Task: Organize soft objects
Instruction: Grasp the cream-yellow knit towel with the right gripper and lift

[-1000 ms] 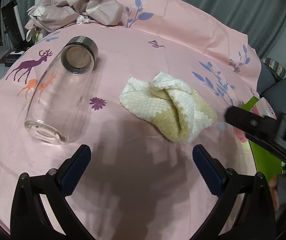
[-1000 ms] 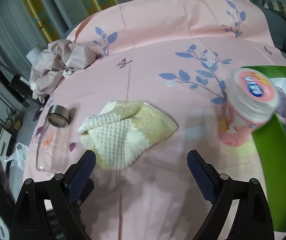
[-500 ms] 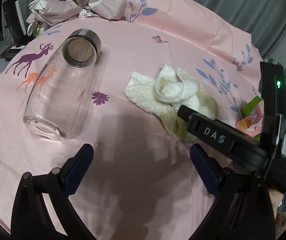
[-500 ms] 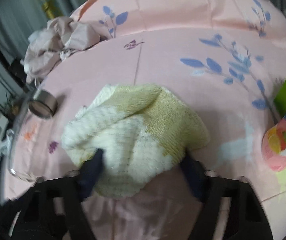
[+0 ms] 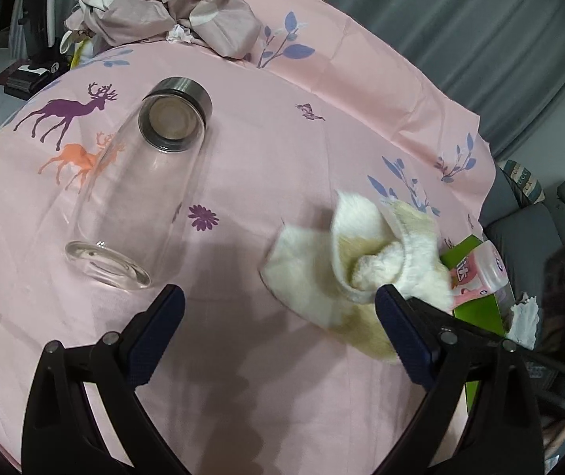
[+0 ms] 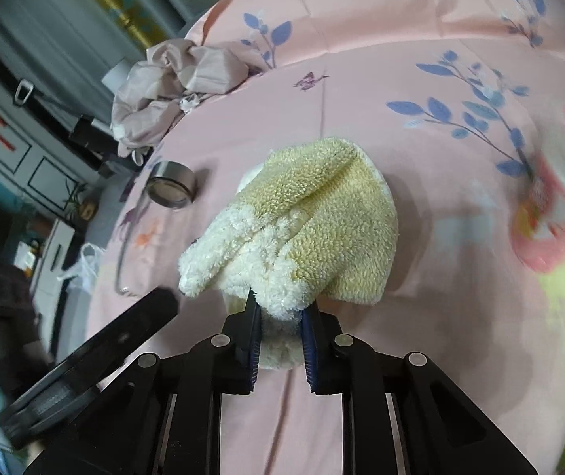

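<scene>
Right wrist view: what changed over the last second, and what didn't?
The right gripper came in over the towel, and its jaws have just been closing: wide open before, now pinched on the towel's near edge. The towel, lying flat before, is bunched and drawn toward the green box. The left gripper stays open and empty. The glass bottle and crumpled cloth lie where they were.

Cream-and-yellow terry cloth towel (image 6: 306,217): nubby, matt pile. Pink printed bedsheet (image 5: 282,150): smooth thin cloth, creased. Clear glass bottle (image 5: 136,194): glossy, with brushed metal cap (image 5: 177,116). Crumpled mauve fabric (image 5: 171,12): slight satin sheen. Black plastic gripper fingers (image 6: 251,340), ribbed blue pads
</scene>
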{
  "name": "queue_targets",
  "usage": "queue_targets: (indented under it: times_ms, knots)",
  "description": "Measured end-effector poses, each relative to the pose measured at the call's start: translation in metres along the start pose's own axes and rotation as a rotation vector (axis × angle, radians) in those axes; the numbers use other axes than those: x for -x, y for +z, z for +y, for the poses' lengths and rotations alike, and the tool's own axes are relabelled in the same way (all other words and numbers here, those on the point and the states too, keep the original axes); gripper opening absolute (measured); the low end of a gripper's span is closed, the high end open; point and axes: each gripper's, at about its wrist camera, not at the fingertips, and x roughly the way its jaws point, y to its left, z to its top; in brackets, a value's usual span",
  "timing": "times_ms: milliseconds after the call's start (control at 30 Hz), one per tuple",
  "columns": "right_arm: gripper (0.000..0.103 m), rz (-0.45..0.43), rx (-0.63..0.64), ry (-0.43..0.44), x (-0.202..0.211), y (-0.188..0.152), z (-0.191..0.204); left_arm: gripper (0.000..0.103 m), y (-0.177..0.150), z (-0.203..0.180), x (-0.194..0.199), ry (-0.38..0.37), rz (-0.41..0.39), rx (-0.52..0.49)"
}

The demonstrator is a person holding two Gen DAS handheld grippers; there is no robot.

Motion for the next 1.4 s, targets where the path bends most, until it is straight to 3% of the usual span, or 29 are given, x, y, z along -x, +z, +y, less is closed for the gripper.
queue_targets:
  times_ms: [100, 267, 367, 433, 500, 700, 900, 1067, 1133, 1200, 1300, 1400]
  knots:
    - [0.019, 0.022, -0.018, 0.045, 0.016, -0.003, -0.001, 0.096, -0.001, -0.001, 0.0, -0.001, 0.003, 0.003]
    - [0.021, 0.082, -0.047, -0.003, 0.009, -0.005, -0.007, 0.096, -0.003, -0.002, -0.004, 0.021, 0.017, -0.009]
    - [0.041, 0.126, -0.095, -0.1, -0.005, -0.005, -0.019, 0.096, -0.004, -0.004, -0.008, 0.018, 0.031, -0.016]
    - [0.062, 0.128, -0.107, -0.095, -0.004, -0.003, -0.023, 0.097, -0.007, -0.006, -0.011, 0.015, 0.04, -0.025]
    - [0.074, 0.105, -0.12, -0.064, 0.005, -0.001, -0.026, 0.097, -0.008, -0.009, -0.014, 0.006, 0.052, -0.035]
    - [0.084, -0.024, -0.143, -0.118, 0.036, 0.003, -0.035, 0.097, -0.016, -0.022, -0.025, -0.048, 0.105, -0.084]
    - [0.084, -0.039, -0.153, -0.097, 0.025, 0.008, -0.039, 0.097, -0.03, -0.035, -0.049, -0.116, 0.202, -0.083]
    - [0.084, 0.044, -0.166, -0.145, -0.009, 0.007, -0.048, 0.095, -0.038, -0.05, -0.056, -0.072, 0.195, -0.188]
    - [0.084, 0.093, -0.146, -0.151, -0.022, 0.005, -0.049, 0.089, -0.04, -0.051, -0.056, -0.051, 0.179, -0.214]
    - [0.084, 0.078, -0.148, -0.13, -0.024, 0.005, -0.05, 0.081, -0.04, -0.051, -0.058, -0.06, 0.179, -0.208]
    - [0.084, 0.078, -0.121, -0.13, -0.026, 0.002, -0.047, 0.079, -0.039, -0.05, -0.06, -0.067, 0.18, -0.198]
    - [0.073, 0.089, -0.086, -0.122, -0.029, 0.0, -0.041, 0.071, -0.041, -0.053, -0.061, -0.063, 0.177, -0.217]
